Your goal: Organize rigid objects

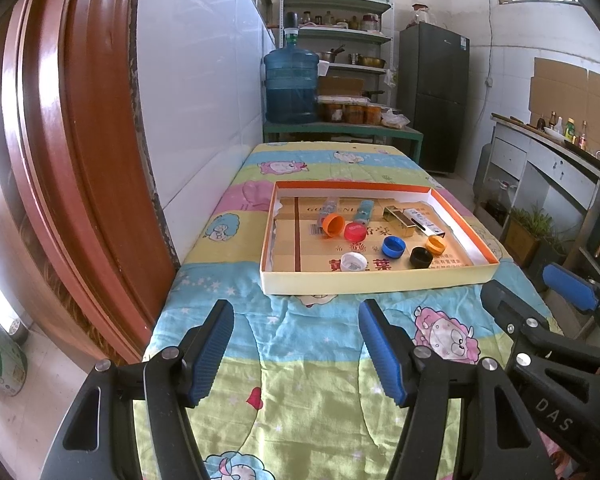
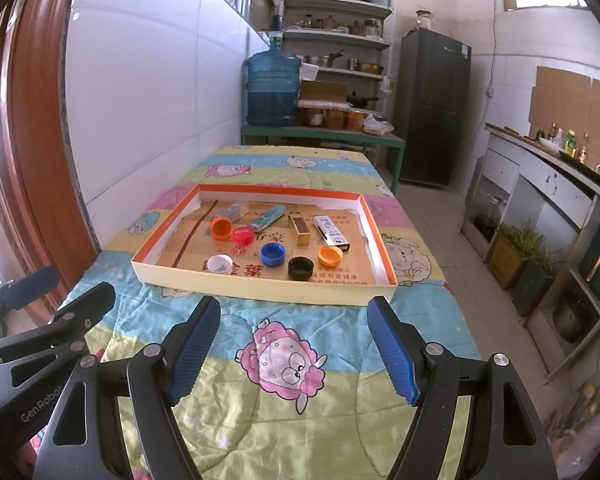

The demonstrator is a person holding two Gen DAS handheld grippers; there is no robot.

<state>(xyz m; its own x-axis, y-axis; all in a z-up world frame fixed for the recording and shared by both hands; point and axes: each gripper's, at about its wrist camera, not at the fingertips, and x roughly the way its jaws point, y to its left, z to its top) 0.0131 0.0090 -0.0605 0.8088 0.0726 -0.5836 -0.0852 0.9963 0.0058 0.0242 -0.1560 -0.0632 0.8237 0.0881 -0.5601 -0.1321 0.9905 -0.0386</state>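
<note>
A shallow cardboard tray (image 1: 376, 278) (image 2: 260, 290) with an orange inner rim lies on the table. In it lie several bottle caps: orange (image 1: 334, 225) (image 2: 221, 227), red (image 1: 355, 232) (image 2: 242, 235), blue (image 1: 393, 247) (image 2: 273, 253), white (image 1: 353, 261) (image 2: 219, 263), black (image 1: 421, 257) (image 2: 300, 268) and a second orange (image 1: 435, 244) (image 2: 330, 256). Behind them lie two small tubes (image 2: 266, 217), a gold box (image 1: 400, 220) (image 2: 299, 229) and a white box (image 2: 331, 232). My left gripper (image 1: 296, 320) and my right gripper (image 2: 294, 312) are open and empty, hovering short of the tray's near wall.
The table wears a cartoon-print cloth (image 1: 308, 360) (image 2: 284, 360). A tiled wall and a red door frame (image 1: 80, 160) stand at the left. A blue water jug (image 1: 290, 84), shelves and a dark fridge (image 1: 434, 96) stand behind. A counter (image 2: 540, 168) runs along the right.
</note>
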